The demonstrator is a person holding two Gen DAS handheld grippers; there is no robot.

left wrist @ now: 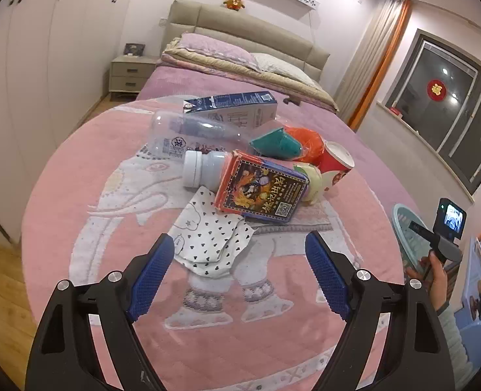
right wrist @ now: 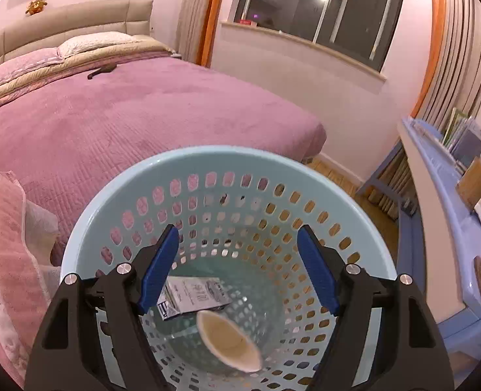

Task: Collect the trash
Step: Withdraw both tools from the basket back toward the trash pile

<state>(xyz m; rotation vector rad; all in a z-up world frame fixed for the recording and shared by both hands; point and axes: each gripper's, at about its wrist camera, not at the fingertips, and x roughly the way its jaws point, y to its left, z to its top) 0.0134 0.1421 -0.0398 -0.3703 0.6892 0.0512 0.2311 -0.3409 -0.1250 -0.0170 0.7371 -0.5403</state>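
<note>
My left gripper (left wrist: 240,257) is open and empty above a pink elephant mat (left wrist: 110,228) on the bed. Just beyond it lies a spotted paper scrap (left wrist: 211,241). Behind that a pile of trash: a red card box (left wrist: 261,190), a white-capped bottle (left wrist: 201,167), a clear bottle (left wrist: 188,130), a blue-white carton (left wrist: 237,107), a teal cup (left wrist: 278,145), an orange wrapper (left wrist: 308,141) and a red paper cup (left wrist: 336,163). My right gripper (right wrist: 238,260) is open and empty over a light blue basket (right wrist: 273,169), which holds a flattened wrapper (right wrist: 193,296) and a crushed paper cup (right wrist: 229,342).
The purple bed (right wrist: 126,114) stretches left of the basket. A blue shelf unit (right wrist: 442,195) with books stands on the right. A window (right wrist: 322,3) is behind. A nightstand (left wrist: 131,71) and wardrobes (left wrist: 28,65) are left of the bed.
</note>
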